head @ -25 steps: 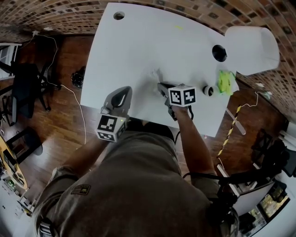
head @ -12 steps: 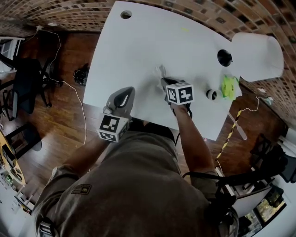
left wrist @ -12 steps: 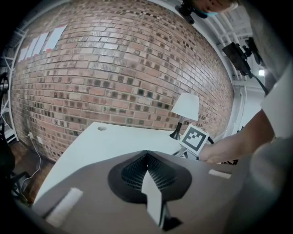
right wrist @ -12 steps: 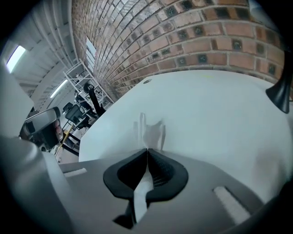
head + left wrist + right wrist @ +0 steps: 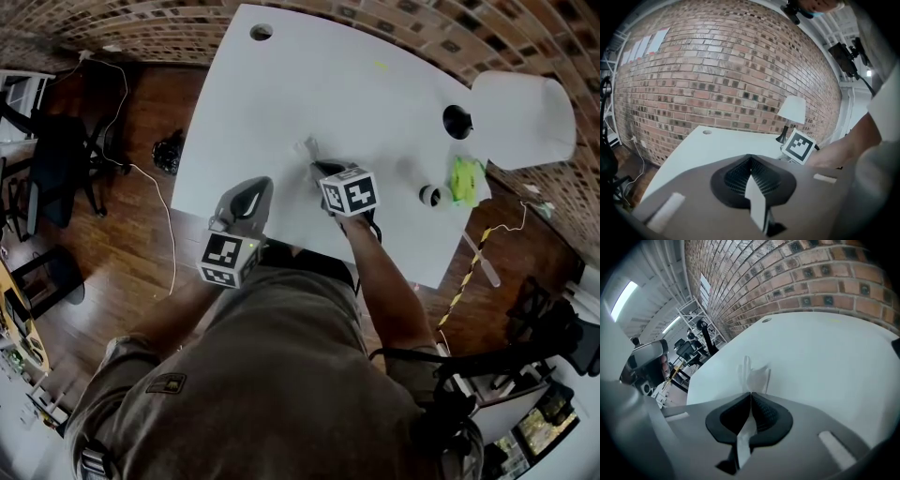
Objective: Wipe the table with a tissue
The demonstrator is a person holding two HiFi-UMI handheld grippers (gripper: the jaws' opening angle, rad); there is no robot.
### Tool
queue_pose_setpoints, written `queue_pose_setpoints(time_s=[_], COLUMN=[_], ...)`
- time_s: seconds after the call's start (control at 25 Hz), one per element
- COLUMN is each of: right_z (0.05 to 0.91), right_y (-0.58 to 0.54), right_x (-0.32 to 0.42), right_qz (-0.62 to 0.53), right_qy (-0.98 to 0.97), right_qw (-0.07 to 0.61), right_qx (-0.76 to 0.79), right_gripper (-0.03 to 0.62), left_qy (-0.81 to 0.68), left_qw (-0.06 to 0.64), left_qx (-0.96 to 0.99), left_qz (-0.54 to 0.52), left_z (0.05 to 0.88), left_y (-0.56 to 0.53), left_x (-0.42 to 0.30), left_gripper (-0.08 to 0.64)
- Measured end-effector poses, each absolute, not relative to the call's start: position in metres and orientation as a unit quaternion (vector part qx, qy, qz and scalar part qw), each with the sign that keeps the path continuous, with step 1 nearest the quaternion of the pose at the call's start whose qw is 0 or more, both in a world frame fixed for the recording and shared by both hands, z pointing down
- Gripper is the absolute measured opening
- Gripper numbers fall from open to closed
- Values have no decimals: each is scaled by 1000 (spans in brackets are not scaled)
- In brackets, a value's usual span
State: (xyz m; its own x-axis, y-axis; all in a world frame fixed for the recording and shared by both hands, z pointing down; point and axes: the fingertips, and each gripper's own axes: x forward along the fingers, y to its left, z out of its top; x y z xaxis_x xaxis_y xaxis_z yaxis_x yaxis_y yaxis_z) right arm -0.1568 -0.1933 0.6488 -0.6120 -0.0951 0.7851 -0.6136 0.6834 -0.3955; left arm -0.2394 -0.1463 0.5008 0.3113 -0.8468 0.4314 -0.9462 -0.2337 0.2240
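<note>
My right gripper (image 5: pixel 316 167) presses down on the white table (image 5: pixel 309 84) near its middle front, shut on a crumpled white tissue (image 5: pixel 307 148). In the right gripper view the tissue (image 5: pixel 752 373) sticks out past the closed jaws of the right gripper (image 5: pixel 751 393) and lies on the table (image 5: pixel 825 357). My left gripper (image 5: pixel 253 183) hovers at the table's front edge, left of the right one, shut, with nothing from the table in it. In the left gripper view the left gripper (image 5: pixel 750 157) has its jaws together, and the table (image 5: pixel 708 145) lies ahead.
A white lamp shade (image 5: pixel 523 103) on a black base (image 5: pixel 457 120) stands at the table's right. Beside it lie a yellow-green item (image 5: pixel 464 178) and a small round black-and-white object (image 5: pixel 429 195). A cable hole (image 5: pixel 262 32) is at the far left corner. Chairs (image 5: pixel 56 159) stand on the wooden floor.
My right gripper has slid left across the table with the tissue and rolled a little. The left gripper has stayed where it was.
</note>
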Motion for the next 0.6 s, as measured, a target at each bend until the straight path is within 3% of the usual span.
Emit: queue_pose_setpoints(time_s=[0.12,0.28,0.36,0.6], right_z=[640,622,615,611], right_y=[-190,-189,-186,-178], right_x=[-162,-162,-158,-140], right_qz=[325,321,317,306], right_qy=[-849,-866,-872,-879], right_qw=[365,330,318,312], right_qx=[198,194,194,191], right_gripper=[30,159,185,161], left_qy=[-578,-576,-581,-588], left_qw=[223,227,222,212], left_qx=[777,778,777,774], left_qz=[112,102,102,101], left_z=[500,497,496,492], left_y=[-147,-147,-147,-147], left_x=[-237,-232,-232,-221], left_gripper=[0,2,1,1])
